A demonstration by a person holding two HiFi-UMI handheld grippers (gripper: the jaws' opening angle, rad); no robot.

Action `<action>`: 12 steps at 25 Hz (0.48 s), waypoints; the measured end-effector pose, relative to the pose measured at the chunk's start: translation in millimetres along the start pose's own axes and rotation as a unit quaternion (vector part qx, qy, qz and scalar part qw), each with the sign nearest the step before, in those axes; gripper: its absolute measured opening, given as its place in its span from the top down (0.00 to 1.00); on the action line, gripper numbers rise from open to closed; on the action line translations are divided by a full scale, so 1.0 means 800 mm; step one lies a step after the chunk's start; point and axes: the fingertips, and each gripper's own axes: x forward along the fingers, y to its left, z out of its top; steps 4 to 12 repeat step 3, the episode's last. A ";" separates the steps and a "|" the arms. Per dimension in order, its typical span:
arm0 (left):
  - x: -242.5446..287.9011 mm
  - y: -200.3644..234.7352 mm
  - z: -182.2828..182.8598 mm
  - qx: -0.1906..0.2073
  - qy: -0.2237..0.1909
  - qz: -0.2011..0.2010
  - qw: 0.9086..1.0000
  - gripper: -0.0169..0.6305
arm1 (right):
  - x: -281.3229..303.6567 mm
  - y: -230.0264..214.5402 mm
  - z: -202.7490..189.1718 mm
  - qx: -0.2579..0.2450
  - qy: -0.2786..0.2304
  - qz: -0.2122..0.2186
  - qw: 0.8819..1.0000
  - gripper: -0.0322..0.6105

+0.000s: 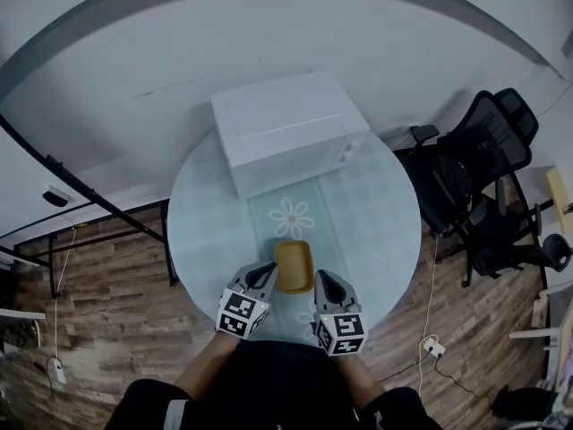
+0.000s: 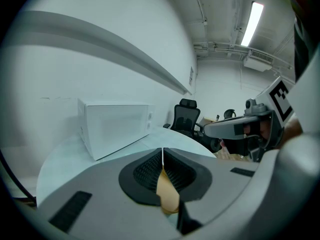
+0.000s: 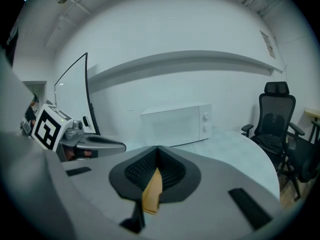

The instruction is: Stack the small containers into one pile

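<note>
where the tub is: the yellow container (image 1: 294,266) sits on the round bench (image 1: 206,231), near edge, right in front of me, well short of the microwave (image 1: 291,133)

left hand-held gripper (image 2: 162,165): jaws pressed together on a thin strip of yellow, looks like the tub's left wall is pinched between the pads

right hand-held gripper (image 3: 156,171): same deal, jaws squeezed onto a yellow edge, so I've got the right wall too

which way it lies: the tub is dead centre between my two hands, left one on its left side, right one on its right side, neither hand nearer than the other

long axis: runs away from me toward the microwave, and I'm gripping across the short way

how many tubs: honestly I only see one yellow shape from the head view. Could be several nested already, can't tell from up here

where I reckon the task is: no other loose containers show on the bench, so my guess is the pile is either done or this is it

what the next move hangs on: with both hands on opposite walls, anything I do has to be even on both sides or the tub tips
</note>
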 end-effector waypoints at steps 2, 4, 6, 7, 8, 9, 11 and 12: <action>0.000 0.001 -0.001 -0.001 0.001 0.000 1.000 0.94 | 0.001 0.000 -0.001 0.000 0.001 0.000 1.000 0.91; 0.000 0.001 -0.002 -0.001 0.001 0.001 1.000 0.94 | 0.002 0.001 -0.001 0.000 0.001 0.000 1.000 0.91; 0.000 0.001 -0.002 -0.001 0.001 0.001 1.000 0.94 | 0.002 0.001 -0.001 0.000 0.001 0.000 1.000 0.91; 0.000 0.001 -0.002 -0.001 0.001 0.001 1.000 0.94 | 0.002 0.001 -0.001 0.000 0.001 0.000 1.000 0.91; 0.000 0.001 -0.002 -0.001 0.001 0.001 1.000 0.94 | 0.002 0.001 -0.001 0.000 0.001 0.000 1.000 0.91; 0.000 0.001 -0.002 -0.001 0.001 0.001 1.000 0.94 | 0.002 0.001 -0.001 0.000 0.001 0.000 1.000 0.91; 0.000 0.001 -0.002 -0.001 0.001 0.001 1.000 0.94 | 0.002 0.001 -0.001 0.000 0.001 0.000 1.000 0.91; 0.000 0.001 -0.002 -0.001 0.001 0.001 1.000 0.94 | 0.002 0.001 -0.001 0.000 0.001 0.000 1.000 0.91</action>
